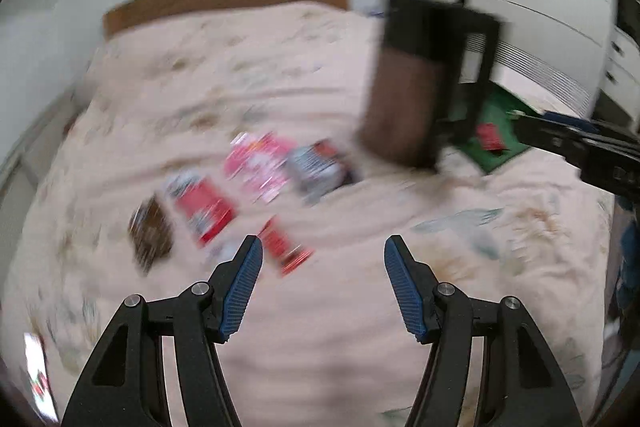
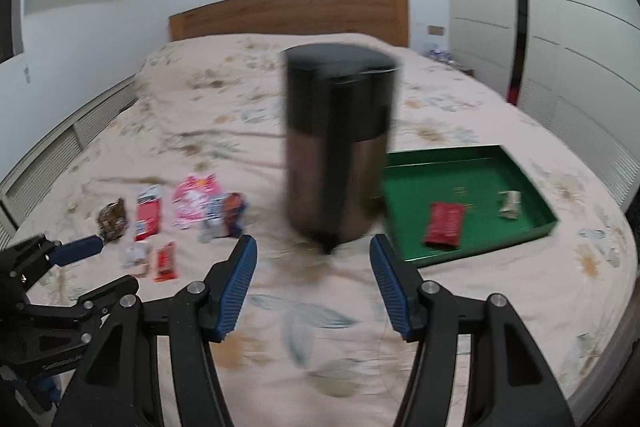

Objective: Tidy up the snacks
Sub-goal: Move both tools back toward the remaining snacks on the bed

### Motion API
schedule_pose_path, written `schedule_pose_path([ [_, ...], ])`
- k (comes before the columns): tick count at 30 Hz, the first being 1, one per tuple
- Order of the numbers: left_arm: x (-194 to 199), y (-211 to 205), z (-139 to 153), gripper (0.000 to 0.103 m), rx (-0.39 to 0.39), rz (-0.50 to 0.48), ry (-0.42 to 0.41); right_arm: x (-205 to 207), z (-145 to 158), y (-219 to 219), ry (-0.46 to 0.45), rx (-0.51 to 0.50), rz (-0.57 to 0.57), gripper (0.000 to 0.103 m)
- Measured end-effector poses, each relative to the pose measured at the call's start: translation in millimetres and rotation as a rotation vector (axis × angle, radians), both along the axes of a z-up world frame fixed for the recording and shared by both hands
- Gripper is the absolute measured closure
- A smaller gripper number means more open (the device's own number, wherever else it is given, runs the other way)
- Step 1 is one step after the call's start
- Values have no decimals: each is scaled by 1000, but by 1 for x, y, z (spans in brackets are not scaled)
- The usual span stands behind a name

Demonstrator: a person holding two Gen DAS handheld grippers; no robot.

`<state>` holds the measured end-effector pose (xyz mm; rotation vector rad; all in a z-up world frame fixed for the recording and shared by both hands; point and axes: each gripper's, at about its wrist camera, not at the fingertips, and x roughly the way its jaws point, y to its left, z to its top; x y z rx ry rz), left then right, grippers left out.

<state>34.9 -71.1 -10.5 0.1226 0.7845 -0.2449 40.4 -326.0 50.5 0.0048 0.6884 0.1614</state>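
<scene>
Several snack packets lie in a loose group on the bed: a brown one [image 2: 114,219], a red one [image 2: 148,219], a pink one [image 2: 196,203], a blue-and-orange one [image 2: 226,215] and a small red bar [image 2: 166,261]. The same pink packet [image 1: 260,167] and red bar [image 1: 286,247] are blurred in the left wrist view. A green tray [image 2: 460,179] holds a red packet [image 2: 444,225] and a pale wrapper [image 2: 510,205]. My left gripper [image 1: 324,241] is open and empty, just short of the red bar. My right gripper [image 2: 313,239] is open and empty, facing a dark bin.
A tall dark pedal bin [image 2: 340,147] stands on the pink floral bed cover [image 2: 320,339] between the snacks and the tray. A wooden headboard [image 2: 288,11] is at the far end. White wardrobe doors [image 2: 560,27] line the right side. Another packet [image 1: 36,367] lies at the near left edge.
</scene>
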Motion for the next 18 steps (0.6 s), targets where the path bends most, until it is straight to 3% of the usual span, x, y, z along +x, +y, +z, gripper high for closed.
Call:
schedule_pose_path([
  [4,11,51,-32,45,-63,130,66,12,-23,52,45,-14,81,0],
  [9,27,73,-50,45,-115,178,101,31,-63,96,113,-18,157,0],
  [18,74,76,-83,45,-155,220,177,52,-99,105,179,5,182,0],
])
